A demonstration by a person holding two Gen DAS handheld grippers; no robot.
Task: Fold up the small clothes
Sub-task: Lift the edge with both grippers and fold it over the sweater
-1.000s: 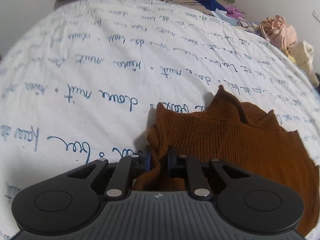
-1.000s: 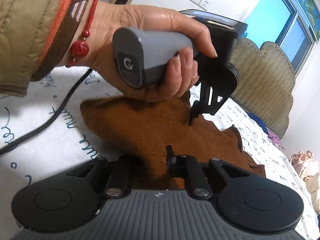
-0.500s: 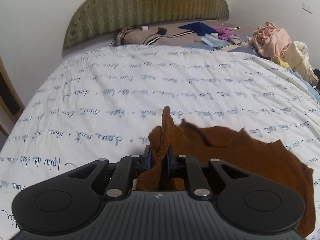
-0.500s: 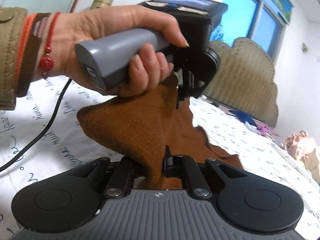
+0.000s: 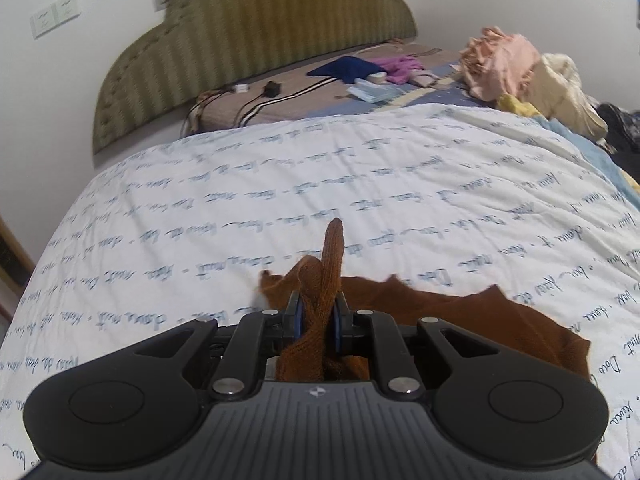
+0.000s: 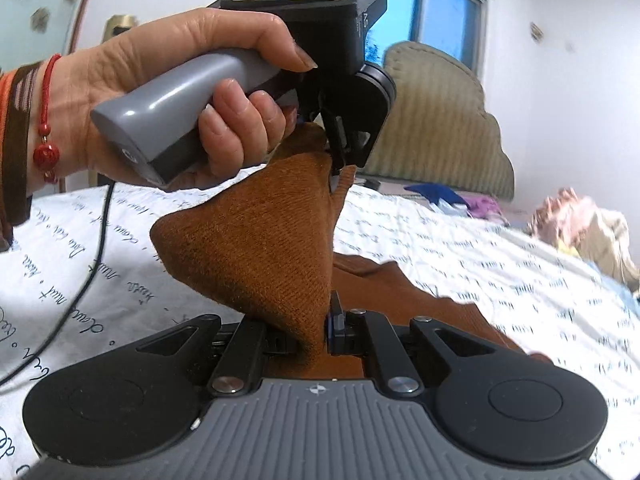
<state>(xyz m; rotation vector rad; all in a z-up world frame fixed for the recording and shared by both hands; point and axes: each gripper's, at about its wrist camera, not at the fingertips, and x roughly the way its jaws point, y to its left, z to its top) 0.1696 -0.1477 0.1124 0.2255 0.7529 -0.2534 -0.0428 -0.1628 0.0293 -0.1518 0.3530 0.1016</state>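
A rust-brown knitted garment (image 5: 460, 316) lies partly on the white bedcover with blue writing (image 5: 280, 184). My left gripper (image 5: 317, 312) is shut on a bunched edge of it, and a strip of knit pokes up between the blue pads. In the right wrist view the brown garment (image 6: 260, 240) hangs stretched as a sheet between both grippers. My right gripper (image 6: 320, 330) is shut on its lower corner. A hand (image 6: 180, 92) holds the left gripper (image 6: 338, 160) higher up, clamped on the upper corner.
A green padded headboard (image 5: 248, 40) stands at the far end. Blue, purple and pale clothes (image 5: 360, 72) lie near it, and a pink and cream clothes pile (image 5: 520, 68) sits at the right. A black cable (image 6: 80, 280) trails over the bedcover on the left.
Both grippers have risen and carried the garment's near edge up off the bedcover. The left view has tilted up, so the headboard now shows. The cloth between the grippers has pulled taut.
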